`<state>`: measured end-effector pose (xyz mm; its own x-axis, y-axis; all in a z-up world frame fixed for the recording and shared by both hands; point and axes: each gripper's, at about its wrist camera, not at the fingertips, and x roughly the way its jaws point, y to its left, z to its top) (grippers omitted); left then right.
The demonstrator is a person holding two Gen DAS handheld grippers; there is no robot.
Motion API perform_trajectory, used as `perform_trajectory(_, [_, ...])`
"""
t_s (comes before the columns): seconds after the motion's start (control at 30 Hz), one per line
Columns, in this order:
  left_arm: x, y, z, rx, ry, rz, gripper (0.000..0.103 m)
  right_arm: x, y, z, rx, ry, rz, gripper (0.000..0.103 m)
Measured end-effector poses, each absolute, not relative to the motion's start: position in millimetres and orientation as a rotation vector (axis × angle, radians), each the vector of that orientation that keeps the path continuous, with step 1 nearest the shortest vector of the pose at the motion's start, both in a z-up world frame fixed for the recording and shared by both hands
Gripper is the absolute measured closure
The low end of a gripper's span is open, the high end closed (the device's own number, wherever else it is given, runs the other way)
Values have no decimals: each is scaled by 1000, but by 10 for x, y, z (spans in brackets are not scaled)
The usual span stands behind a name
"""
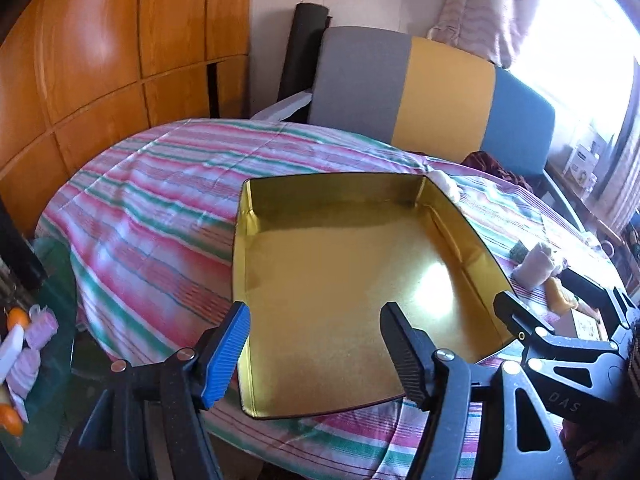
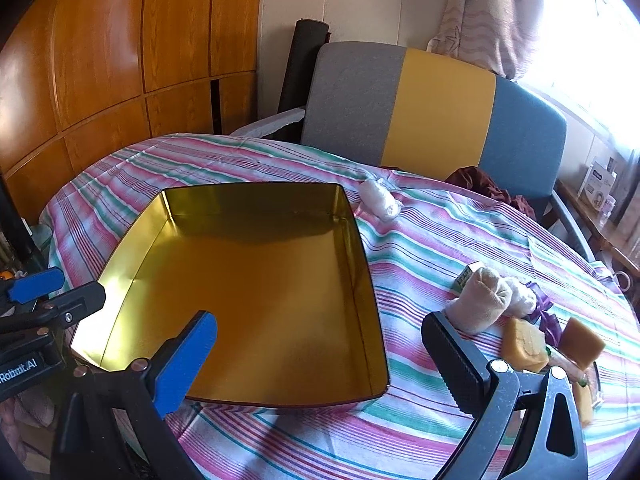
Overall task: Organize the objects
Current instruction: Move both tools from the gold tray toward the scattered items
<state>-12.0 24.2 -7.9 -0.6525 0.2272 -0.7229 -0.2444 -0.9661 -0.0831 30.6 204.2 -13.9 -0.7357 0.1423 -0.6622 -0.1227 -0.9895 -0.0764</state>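
Grippers first: left gripper (image 1: 316, 354) and right gripper (image 2: 324, 364) both gape wide, holding nothing, over the empty gold tin (image 2: 372, 280). Looks like step one; next, right reaches the rolled sock (image 2: 480, 298) beside it.

the right claw (image 2: 320, 360) is hiding part of the near wall of the gold tin (image 2: 368, 264), and its black finger (image 2: 460, 364) is covering the base of the rolled cream sock (image 2: 484, 300). at four o'clock the yellow sponges (image 2: 524, 344) are overlapping a purple ribbon (image 2: 548, 312) and some wrapped items too jumbled to tell apart. in the left wrist view, the left claw (image 1: 316, 352) is masking the tin's near edge, the right claw's frame is covering most of the sponges, and at nine o'clock small pink and orange things (image 1: 28, 332) are blurring and running off the edge. the window at one o'clock is washing out.
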Motion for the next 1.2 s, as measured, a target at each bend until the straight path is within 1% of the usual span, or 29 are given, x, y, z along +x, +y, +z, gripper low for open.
perform_trajectory(0.13, [-112, 388, -21, -1115, 93, 2610, 34, 326, 2125, -118, -1062, -48, 2795, 0])
perform_trajectory(0.5, [-140, 653, -22, -1141, 131, 2517, 24, 369, 2410, -65, -1035, -29, 2759, 0])
perform_trajectory(0.63, [-176, 762, 6, -1125, 176, 2492, 24, 389, 2569, -49, -1047, -23, 2756, 0])
perform_trajectory(0.77, [-208, 895, 95, -1079, 218, 2483, 23, 428, 2891, -20, -1068, 25, 2739, 0])
perform_trajectory(1.0, [-238, 1146, 181, -1024, 283, 2446, 23, 517, 3465, -22, -1083, 24, 2672, 0])
perform_trajectory(1.2, [-222, 1334, 207, -988, 344, 2443, 22, 615, 3917, -104, -1069, 85, 2661, 0])
